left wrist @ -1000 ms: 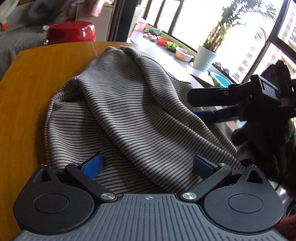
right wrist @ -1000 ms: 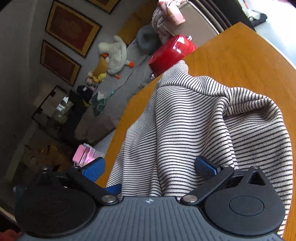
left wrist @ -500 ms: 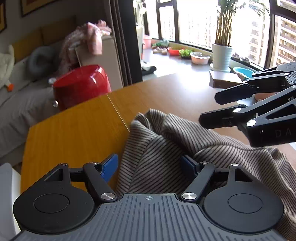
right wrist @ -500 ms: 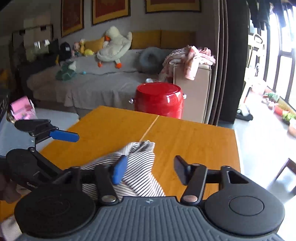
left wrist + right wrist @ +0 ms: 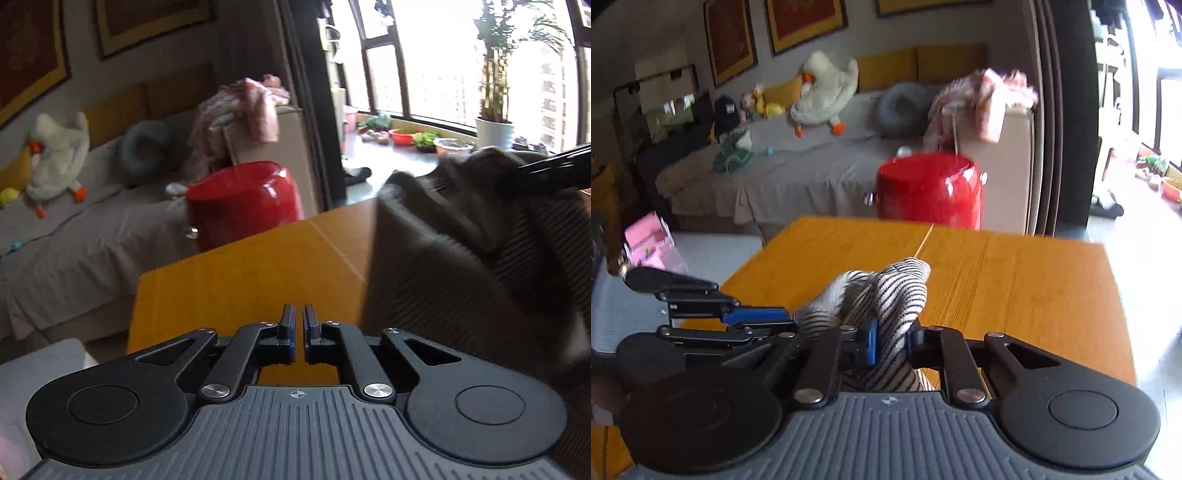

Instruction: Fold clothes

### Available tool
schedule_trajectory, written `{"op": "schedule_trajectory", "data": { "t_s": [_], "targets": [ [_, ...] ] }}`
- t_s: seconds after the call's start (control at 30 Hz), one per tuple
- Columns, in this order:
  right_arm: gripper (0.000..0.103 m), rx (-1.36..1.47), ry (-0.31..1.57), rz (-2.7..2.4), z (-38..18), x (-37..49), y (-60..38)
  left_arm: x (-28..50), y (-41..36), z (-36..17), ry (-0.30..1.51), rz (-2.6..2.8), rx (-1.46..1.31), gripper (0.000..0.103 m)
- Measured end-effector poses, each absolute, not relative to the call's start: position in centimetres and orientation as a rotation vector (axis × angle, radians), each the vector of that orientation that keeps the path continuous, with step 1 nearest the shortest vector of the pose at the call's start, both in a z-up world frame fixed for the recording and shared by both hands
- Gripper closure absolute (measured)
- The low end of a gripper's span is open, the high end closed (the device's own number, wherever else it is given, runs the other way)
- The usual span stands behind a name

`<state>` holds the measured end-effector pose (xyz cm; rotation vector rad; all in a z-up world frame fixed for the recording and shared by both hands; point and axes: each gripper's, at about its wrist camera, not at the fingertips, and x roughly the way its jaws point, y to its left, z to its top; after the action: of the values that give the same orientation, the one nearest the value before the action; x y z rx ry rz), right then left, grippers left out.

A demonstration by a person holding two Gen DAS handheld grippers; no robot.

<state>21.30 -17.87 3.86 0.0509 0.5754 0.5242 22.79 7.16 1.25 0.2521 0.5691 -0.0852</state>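
Observation:
The striped garment [image 5: 905, 288] is bunched up on the orange table [image 5: 1015, 280]. My right gripper [image 5: 892, 332] has its jaws closing, and both pads pinch a fold of that cloth. In the left wrist view the garment [image 5: 461, 280] rises as a dark heap at the right. One black finger [image 5: 554, 171] of the right gripper lies against the top of that heap. My left gripper [image 5: 299, 317] is shut with only bare table [image 5: 240, 280] showing through the thin gap. Seen from the right wrist, the left gripper [image 5: 783, 319] ends right beside the cloth.
A red pot-like container [image 5: 929, 190] stands just past the table's far edge. Behind it are a beige box draped with pink clothes [image 5: 990, 99] and a grey sofa [image 5: 798, 177] with a duck plush. A white surface [image 5: 713, 251] lies left of the table. Windows and plants [image 5: 493, 125] are at the right.
Both grippers went from wide open to shut. The right one closed on a fold of the striped garment and rose. The left one swung left off the cloth and shut on nothing.

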Motion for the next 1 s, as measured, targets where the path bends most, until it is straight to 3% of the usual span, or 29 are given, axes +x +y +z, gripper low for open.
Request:
{"op": "schedule_trajectory", "data": {
  "t_s": [0.1, 0.13, 0.27, 0.37, 0.5, 0.57, 0.6, 0.63, 0.77, 0.9, 0.97, 1.0],
  "targets": [
    [0.089, 0.043, 0.558, 0.435, 4.2, 22.2, -20.4, 23.9, 9.2, 1.7, 0.59, -0.06, 0.165, 0.093],
    [0.089, 0.01, 0.587, 0.405, 3.1, 22.8, -20.6, 24.1, 9.4, 2.0, 0.612, -0.117, 0.1, 0.086],
    [0.088, -0.076, 0.699, 0.314, -2.7, 24.8, -21.2, 24.7, 6.8, 2.7, 0.658, -0.319, -0.002, 0.026],
    [0.087, -0.022, 0.688, 0.308, -3.5, 25.0, -21.8, 25.8, 2.0, 2.2, 0.676, -0.422, 0.039, 0.008],
    [0.083, -0.068, 0.634, 0.286, -2.2, 23.9, -21.7, 27.9, -5.0, -0.1, 0.752, -0.489, 0.111, 0.008],
    [0.078, -0.093, 0.607, 0.263, -1.5, 23.1, -21.7, 29.2, -7.1, -1.7, 0.792, -0.454, 0.161, 0.017],
    [0.077, -0.109, 0.594, 0.238, -1.1, 22.5, -21.7, 29.4, -7.1, -2.2, 0.797, -0.442, 0.169, 0.025],
    [0.075, -0.123, 0.58, 0.218, -0.9, 21.8, -21.8, 29.5, -6.9, -2.6, 0.798, -0.433, 0.17, 0.048],
    [0.065, -0.128, 0.551, 0.231, 0.0, 19.0, -22.0, 28.9, -5.4, -2.9, 0.781, -0.398, 0.167, 0.073],
    [0.056, -0.138, 0.569, 0.306, -0.3, 17.5, -20.0, 27.4, -2.5, -1.8, 0.747, -0.335, 0.15, 0.079],
    [0.041, -0.174, 0.578, 0.338, -0.9, 17.3, -18.3, 27.0, -0.9, -1.5, 0.749, -0.31, 0.129, 0.08],
    [0.041, -0.209, 0.573, 0.342, -1.4, 17.4, -17.4, 26.8, 0.0, -1.0, 0.746, -0.301, 0.118, 0.081]
  ]
}}
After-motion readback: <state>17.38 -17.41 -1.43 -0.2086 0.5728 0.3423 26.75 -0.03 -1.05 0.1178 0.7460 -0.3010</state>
